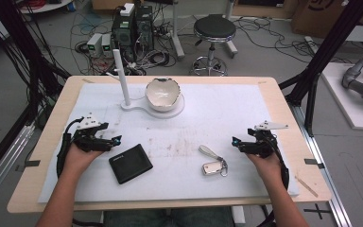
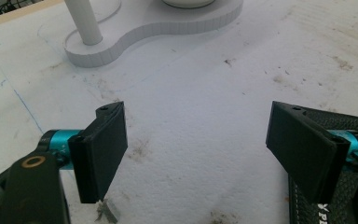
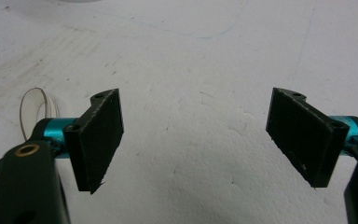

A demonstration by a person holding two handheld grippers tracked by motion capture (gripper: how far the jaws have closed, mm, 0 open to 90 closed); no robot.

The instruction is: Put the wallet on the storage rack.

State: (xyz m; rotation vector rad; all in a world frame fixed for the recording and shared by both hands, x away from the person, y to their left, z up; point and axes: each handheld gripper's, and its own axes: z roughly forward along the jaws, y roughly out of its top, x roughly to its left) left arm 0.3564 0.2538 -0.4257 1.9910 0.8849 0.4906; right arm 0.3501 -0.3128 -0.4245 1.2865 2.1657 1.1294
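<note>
A black wallet lies flat on the white mat, just right of my left gripper. In the left gripper view the jaws stand wide apart, open and empty, with the wallet's corner behind the right jaw. A car key with a metal ring and leather strap lies left of my right gripper. That gripper is open too, with nothing between its jaws; the key ring peeks out behind its left jaw. A cracked white bowl sits on a white stand beside an upright white post.
The white mat covers most of a wooden table. Beyond the table's far edge are a black stool, computer boxes and cables on the floor. Black frame posts rise at both sides.
</note>
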